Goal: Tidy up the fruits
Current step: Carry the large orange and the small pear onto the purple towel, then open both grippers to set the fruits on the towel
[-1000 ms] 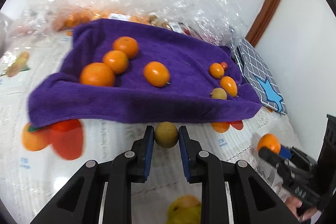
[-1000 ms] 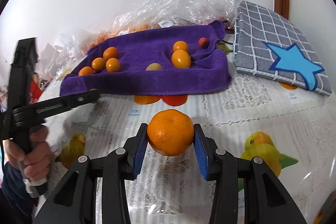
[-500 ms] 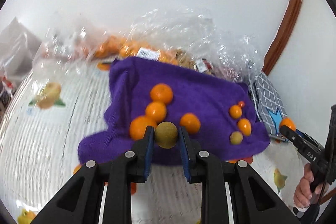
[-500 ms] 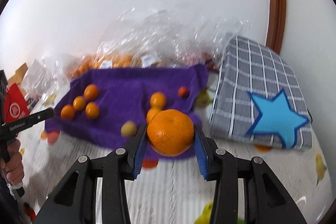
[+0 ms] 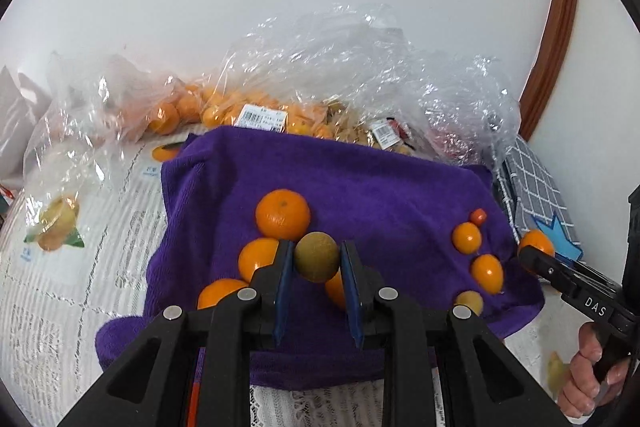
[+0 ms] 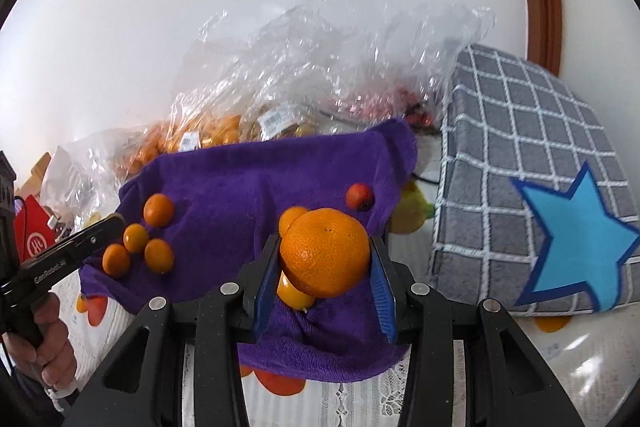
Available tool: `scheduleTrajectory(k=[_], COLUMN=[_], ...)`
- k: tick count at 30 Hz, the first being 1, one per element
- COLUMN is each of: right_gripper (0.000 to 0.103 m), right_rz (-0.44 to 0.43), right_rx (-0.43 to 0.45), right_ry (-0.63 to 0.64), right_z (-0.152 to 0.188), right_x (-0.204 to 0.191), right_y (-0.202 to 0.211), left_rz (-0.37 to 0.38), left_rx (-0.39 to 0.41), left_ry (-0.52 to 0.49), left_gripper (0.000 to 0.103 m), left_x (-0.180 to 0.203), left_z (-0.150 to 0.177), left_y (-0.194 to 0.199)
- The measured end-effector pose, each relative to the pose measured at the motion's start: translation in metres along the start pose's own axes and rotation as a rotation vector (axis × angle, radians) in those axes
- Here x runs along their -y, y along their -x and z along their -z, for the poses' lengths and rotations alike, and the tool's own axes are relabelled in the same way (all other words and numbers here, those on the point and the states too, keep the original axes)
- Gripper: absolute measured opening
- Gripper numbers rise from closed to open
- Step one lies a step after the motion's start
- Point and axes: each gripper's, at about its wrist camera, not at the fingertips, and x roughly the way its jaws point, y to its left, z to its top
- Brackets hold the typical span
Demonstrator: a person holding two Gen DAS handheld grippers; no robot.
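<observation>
My left gripper [image 5: 316, 259] is shut on a small brown-green round fruit [image 5: 316, 255], held above the near part of the purple towel [image 5: 360, 183]. Several oranges lie on the towel's left side, the farthest one [image 5: 282, 214] in plain sight. Smaller orange fruits [image 5: 466, 237] and a tiny red one [image 5: 477, 215] lie on its right side. My right gripper [image 6: 325, 259] is shut on a large orange [image 6: 325, 257] over the towel's [image 6: 240, 183] near right part. In the left wrist view the right gripper [image 5: 538, 255] shows at the right edge, with the orange [image 5: 536, 243] in it.
Crinkled clear plastic bags [image 5: 360, 75] holding more fruit lie behind the towel against the white wall. A grey checked cushion with a blue star [image 6: 532, 187] sits right of the towel. The fruit-print tablecloth [image 5: 60, 267] lies underneath. A hand [image 6: 36, 335] holds the left gripper's handle.
Both grippers have travelled forward from the tablecloth to above the purple towel, each still holding its fruit. The towel and bags now sit lower and nearer in both views.
</observation>
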Motion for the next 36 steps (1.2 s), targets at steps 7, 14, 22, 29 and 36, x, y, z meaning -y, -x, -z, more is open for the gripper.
scheduleTrajectory(k=[7,14,22,29,36], right_gripper=[0.042,0.042,0.042,0.042,0.042], right_rz=[0.011,0.075,0.091,0.094,0.123], right_rx=[-0.055,-0.071,-0.083,-0.102,-0.108], right_ry=[0.009,0.083,0.112,0.148,0.200], right_z=[0.009,0.015,0.017,0.020,0.022], right_x=[0.001,-0.012,-0.013,-0.017,-0.022], right_y=[-0.012,-0.020,-0.017,-0.018,-0.020], left_rz=[0.020,0.015,0.005,-0.019,-0.049], left_rx=[-0.045,-0.086,-0.109,-0.102,-0.087], left_ry=[0.009,0.031,0.039,0.014,-0.025], left_gripper=[0.023,0.023,0.023,0.023,0.023], left_x=[0.000,-0.003,-0.002,0.002,0.007], left_z=[0.005,0.010,0.013,0.014,0.016], left_y=[-0.008,-0.016,-0.023,-0.025,-0.025])
